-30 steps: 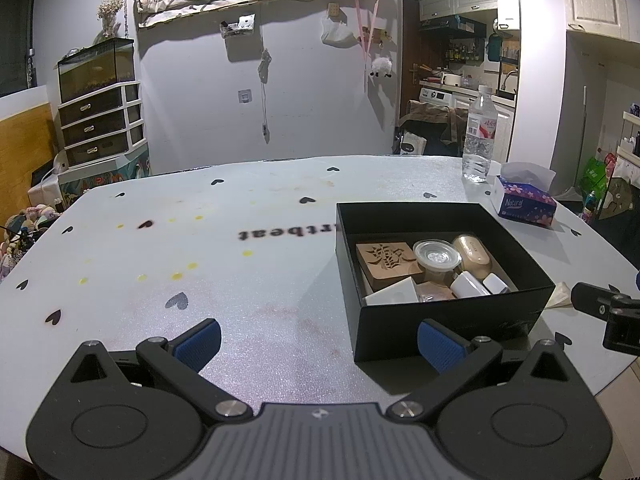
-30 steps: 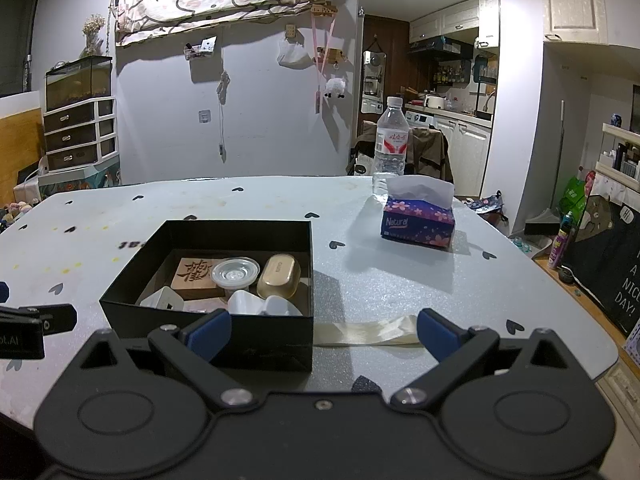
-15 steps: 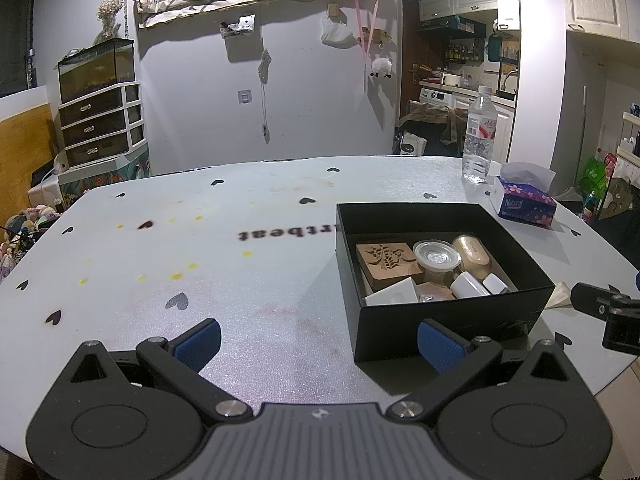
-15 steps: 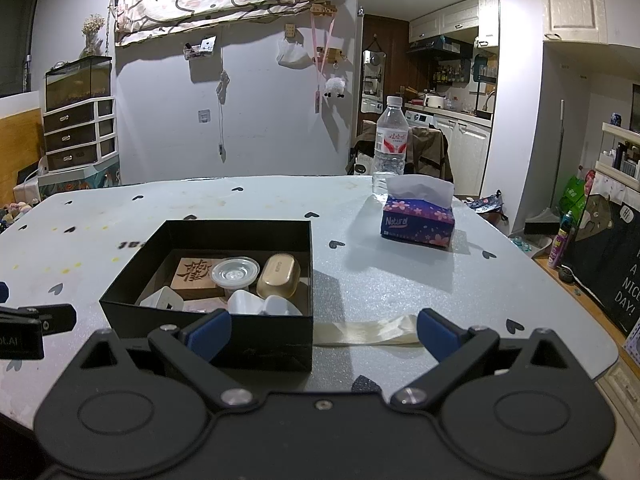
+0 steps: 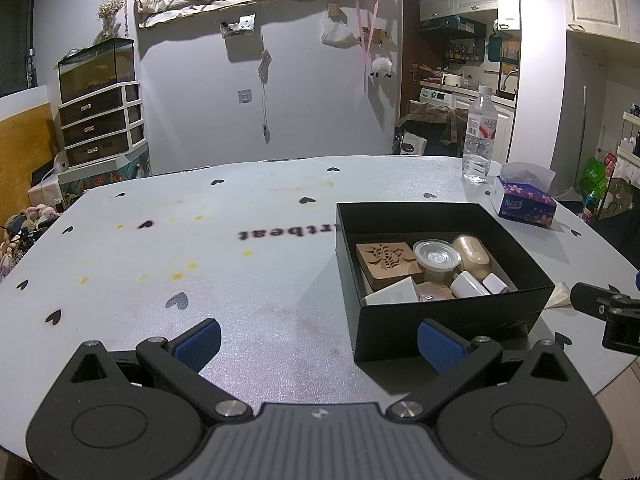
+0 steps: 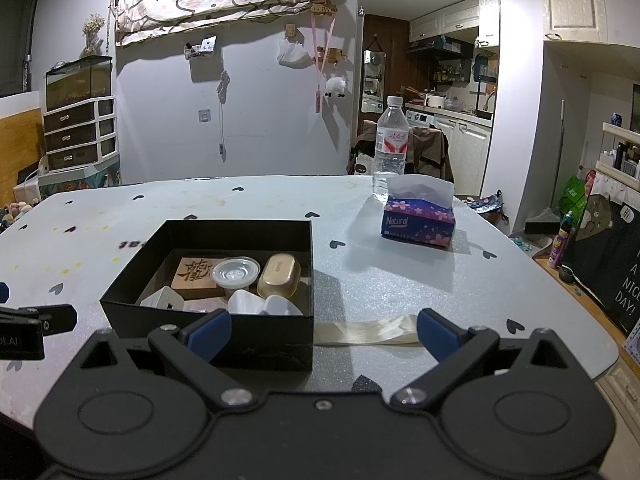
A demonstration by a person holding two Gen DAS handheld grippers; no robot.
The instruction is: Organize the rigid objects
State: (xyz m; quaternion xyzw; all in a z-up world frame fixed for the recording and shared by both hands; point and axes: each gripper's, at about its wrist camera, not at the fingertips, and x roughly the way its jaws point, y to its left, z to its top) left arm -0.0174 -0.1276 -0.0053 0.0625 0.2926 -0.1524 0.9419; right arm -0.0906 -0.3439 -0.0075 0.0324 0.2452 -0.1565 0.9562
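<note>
Nothing has shifted since a second ago — both the left gripper (image 5: 318, 338) and right gripper (image 6: 320, 330) hang spread and empty, the black box (image 6: 208, 338) of small items at the right's eleven o'clock, nearer it.

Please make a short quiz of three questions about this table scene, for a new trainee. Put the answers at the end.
1. True or false: the left gripper is shut on an item.
2. Multiple choice: the lidded clear plastic cup in the black box sits between the carved wooden block and what?
A) a water bottle
B) a gold case
C) a tissue pack
3. Fill in: the water bottle stands ____ the tissue pack, seen from the right gripper.

Key:
1. False; both grippers are open and empty.
2. B, the gold case.
3. Behind.
</note>
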